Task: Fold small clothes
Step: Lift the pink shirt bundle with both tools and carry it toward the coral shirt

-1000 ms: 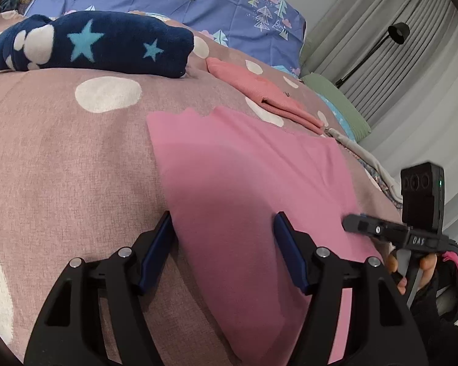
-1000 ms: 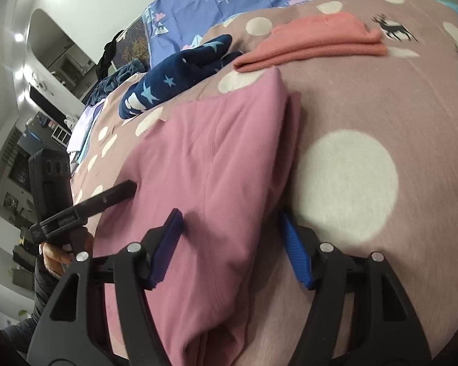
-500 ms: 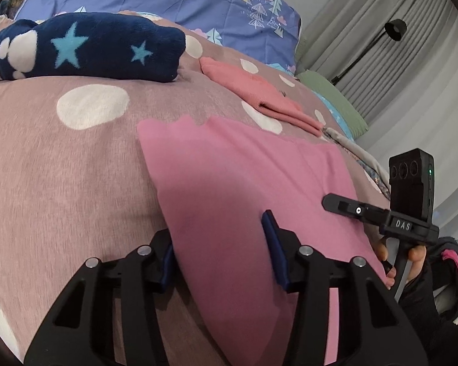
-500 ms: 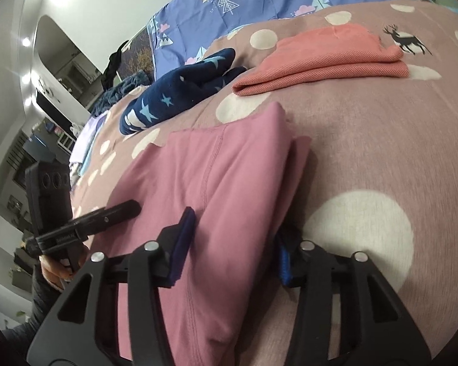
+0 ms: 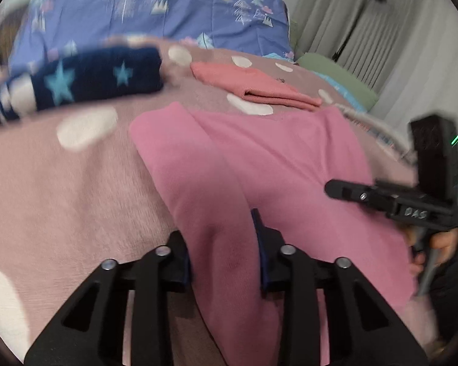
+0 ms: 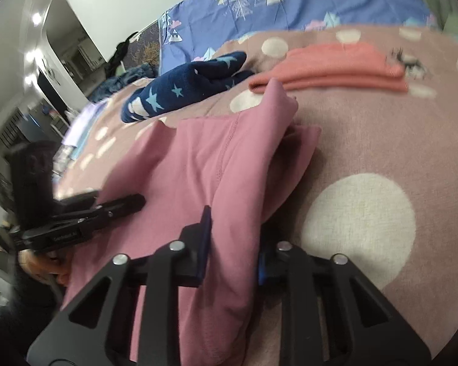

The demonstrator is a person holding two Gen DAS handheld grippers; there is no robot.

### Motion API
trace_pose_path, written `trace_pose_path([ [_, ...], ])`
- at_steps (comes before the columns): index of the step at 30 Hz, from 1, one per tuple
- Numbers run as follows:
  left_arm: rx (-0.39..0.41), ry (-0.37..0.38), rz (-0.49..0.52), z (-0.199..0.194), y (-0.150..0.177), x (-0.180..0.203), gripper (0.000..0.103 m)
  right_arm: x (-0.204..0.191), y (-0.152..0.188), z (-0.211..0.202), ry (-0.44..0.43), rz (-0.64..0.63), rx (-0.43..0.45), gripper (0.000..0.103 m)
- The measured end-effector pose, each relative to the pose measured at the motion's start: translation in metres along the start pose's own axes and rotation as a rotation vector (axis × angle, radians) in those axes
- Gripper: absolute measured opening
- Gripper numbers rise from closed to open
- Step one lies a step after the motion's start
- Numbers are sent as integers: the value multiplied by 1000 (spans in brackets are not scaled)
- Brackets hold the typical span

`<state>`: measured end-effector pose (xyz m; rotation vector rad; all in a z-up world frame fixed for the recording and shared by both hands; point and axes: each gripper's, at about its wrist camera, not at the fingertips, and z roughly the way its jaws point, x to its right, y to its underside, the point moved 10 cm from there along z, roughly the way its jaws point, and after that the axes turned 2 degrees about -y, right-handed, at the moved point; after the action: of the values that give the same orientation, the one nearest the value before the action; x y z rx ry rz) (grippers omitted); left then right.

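in the left wrist view, the left gripper (image 5: 223, 244) has just been closing and now pinches a raised ridge of the pink garment (image 5: 278, 164), which lies on the dotted bedspread (image 5: 61, 183). beyond it sit a folded navy star garment (image 5: 94, 79) and a folded coral garment (image 5: 256, 87). the right gripper (image 5: 332, 187) reaches in from the right edge.

in the right wrist view, the right gripper (image 6: 233, 244) has likewise been closing and clamps the pink garment's (image 6: 198, 164) bunched right edge.
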<state>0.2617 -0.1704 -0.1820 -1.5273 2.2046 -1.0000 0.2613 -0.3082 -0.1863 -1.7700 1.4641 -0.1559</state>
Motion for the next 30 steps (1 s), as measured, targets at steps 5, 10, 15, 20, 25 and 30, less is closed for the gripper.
trace_pose_path([
  [5, 141, -176, 199, -43, -13, 35, 25, -37, -6, -40, 181, -164, 126, 17],
  [10, 265, -158, 222, -114, -37, 64, 25, -76, -11, -118, 241, -240, 280, 17],
  [15, 360, -180, 280, -163, -60, 100, 25, -100, -20, -188, 259, -264, 400, 17],
  [20, 413, -159, 293, -191, -79, 132, 25, -105, -30, -240, 295, -291, 481, 17],
  [25, 436, -162, 335, -198, -99, 159, 25, -91, -38, -272, 314, -280, 529, 17],
  [30, 442, -159, 367, -190, -121, 176, 25, -74, -50, -289, 333, -263, 547, 17],
])
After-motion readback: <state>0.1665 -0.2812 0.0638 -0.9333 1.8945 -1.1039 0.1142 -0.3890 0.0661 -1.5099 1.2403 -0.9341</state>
